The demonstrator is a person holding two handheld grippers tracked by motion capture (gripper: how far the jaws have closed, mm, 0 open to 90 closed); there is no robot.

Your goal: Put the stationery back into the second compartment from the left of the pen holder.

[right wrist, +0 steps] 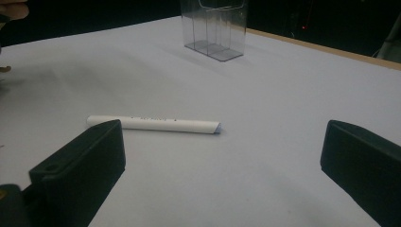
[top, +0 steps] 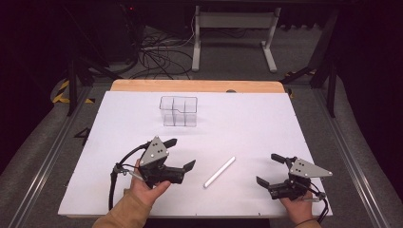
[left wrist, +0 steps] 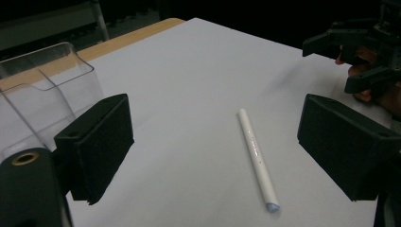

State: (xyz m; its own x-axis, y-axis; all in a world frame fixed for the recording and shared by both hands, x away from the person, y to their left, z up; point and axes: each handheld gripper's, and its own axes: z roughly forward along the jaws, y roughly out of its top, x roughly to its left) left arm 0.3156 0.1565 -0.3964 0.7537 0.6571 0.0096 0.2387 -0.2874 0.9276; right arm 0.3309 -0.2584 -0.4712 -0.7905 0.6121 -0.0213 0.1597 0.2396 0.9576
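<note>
White sheeting covers the table (top: pixel 247 118), with a strip of bare wood along its far edge and a dark room behind, where cables lie on the floor beside the legs of a white desk frame (top: pixel 233 35).

At the centre of the sheet, toward six o'clock, lies a white pen (top: pixel 219 172), slanted so that one end points to about one o'clock and the other to seven. It rests flat on the sheet, touching nothing else. A thin line of small dark print runs along its barrel; the letters are too small to read. One end of it shows a pale blue tip.

A clear plastic organiser (top: pixel 178 111) with upright dividers stands at twelve o'clock from the pen, well apart from it. It carries no readable label.

At eight o'clock of the table, a hand holds the left gripper (top: pixel 180 153), its jaws spread wide and holding nothing. The pen lies near it, at its three o'clock.

At four o'clock of the table, the other hand holds the right gripper (top: pixel 269 169), jaws likewise spread wide and empty. The pen is near it, at its nine o'clock.

From each gripper view, the pen lies on the sheet ahead of the parted jaws, untouched.
</note>
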